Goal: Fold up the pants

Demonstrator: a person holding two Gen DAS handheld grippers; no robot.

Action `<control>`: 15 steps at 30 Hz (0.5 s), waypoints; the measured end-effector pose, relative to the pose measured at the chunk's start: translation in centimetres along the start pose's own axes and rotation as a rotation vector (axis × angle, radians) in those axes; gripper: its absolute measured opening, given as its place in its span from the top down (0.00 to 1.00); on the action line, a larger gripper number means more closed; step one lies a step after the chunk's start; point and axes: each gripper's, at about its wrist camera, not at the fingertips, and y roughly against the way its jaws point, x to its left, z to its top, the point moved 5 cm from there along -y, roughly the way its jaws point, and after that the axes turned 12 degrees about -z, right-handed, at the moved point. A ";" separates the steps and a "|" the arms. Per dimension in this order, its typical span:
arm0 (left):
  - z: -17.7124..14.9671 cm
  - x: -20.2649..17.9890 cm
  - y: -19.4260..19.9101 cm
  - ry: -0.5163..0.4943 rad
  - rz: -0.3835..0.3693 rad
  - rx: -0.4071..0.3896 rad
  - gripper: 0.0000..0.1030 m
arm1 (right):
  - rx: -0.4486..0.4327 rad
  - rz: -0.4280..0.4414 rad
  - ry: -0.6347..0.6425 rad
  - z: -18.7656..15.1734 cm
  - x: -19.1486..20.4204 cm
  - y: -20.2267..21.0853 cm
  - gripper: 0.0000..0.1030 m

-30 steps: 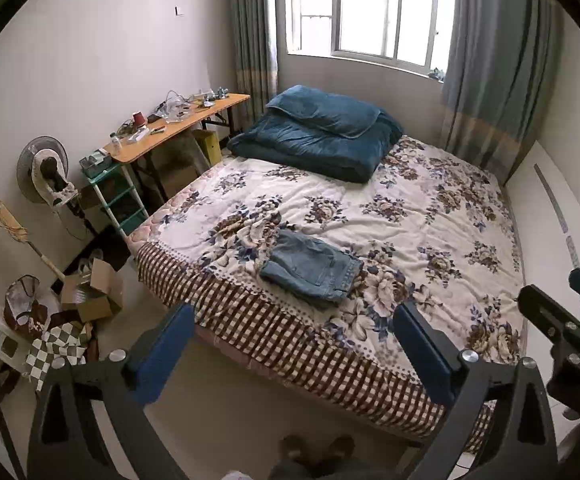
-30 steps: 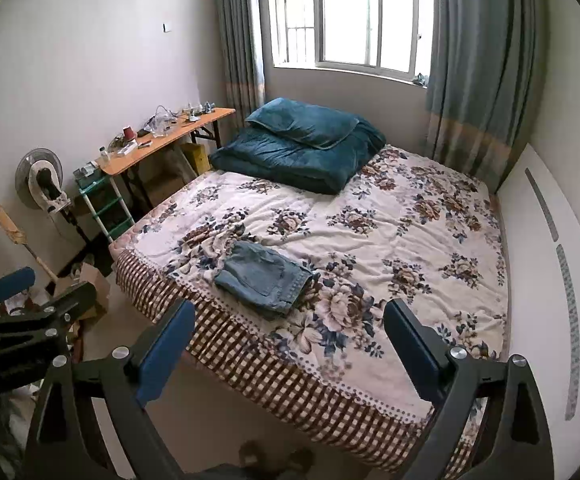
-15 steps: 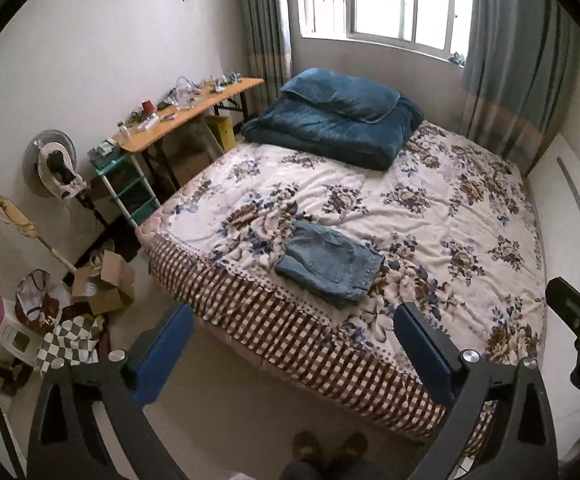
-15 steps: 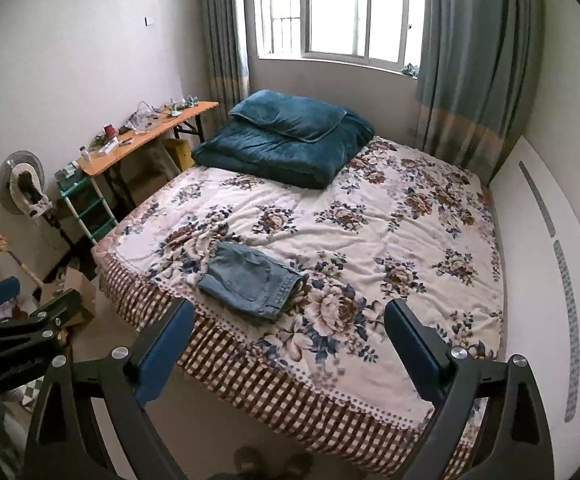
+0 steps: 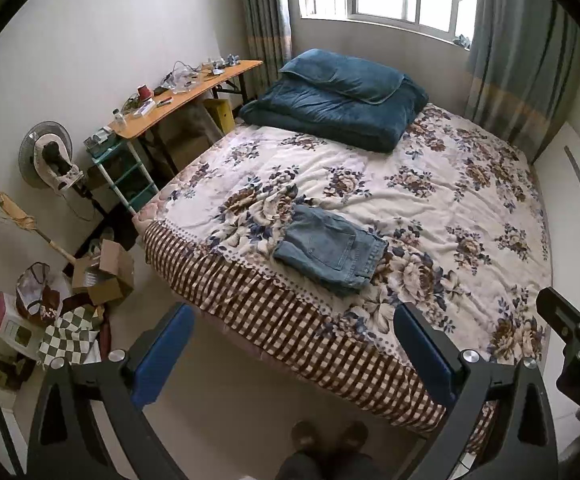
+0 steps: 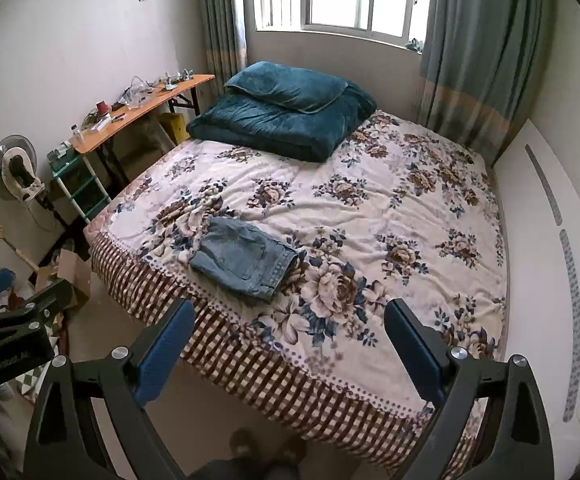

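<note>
A folded pair of blue denim pants (image 5: 330,249) lies on the floral bedspread (image 5: 430,200) near the bed's near left corner; it also shows in the right wrist view (image 6: 246,258). My left gripper (image 5: 290,348) is open and empty, held high over the floor in front of the bed, well short of the pants. My right gripper (image 6: 286,346) is open and empty too, at the same height and to the right. Each gripper shows at the edge of the other's view.
A folded teal quilt with a pillow (image 5: 338,100) lies at the bed's head. A wooden desk (image 5: 182,96), a fan (image 5: 50,160), a small shelf and cardboard boxes (image 5: 102,272) crowd the left floor. A white panel (image 6: 550,260) stands at the right. My feet show below.
Both grippers have pulled back and risen away from the bed, so the bed and pants look smaller and farther. The pants have not moved. Both stay open.
</note>
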 end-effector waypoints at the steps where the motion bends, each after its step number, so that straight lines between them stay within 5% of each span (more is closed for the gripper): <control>1: 0.0 0.0 -0.1 0.001 0.001 0.000 0.00 | 0.002 -0.001 -0.001 -0.1 0.1 -0.1 0.05; 15: 0.4 0.4 -0.9 0.006 0.017 -0.006 0.00 | 0.013 0.004 0.009 -0.7 0.0 -1.3 0.02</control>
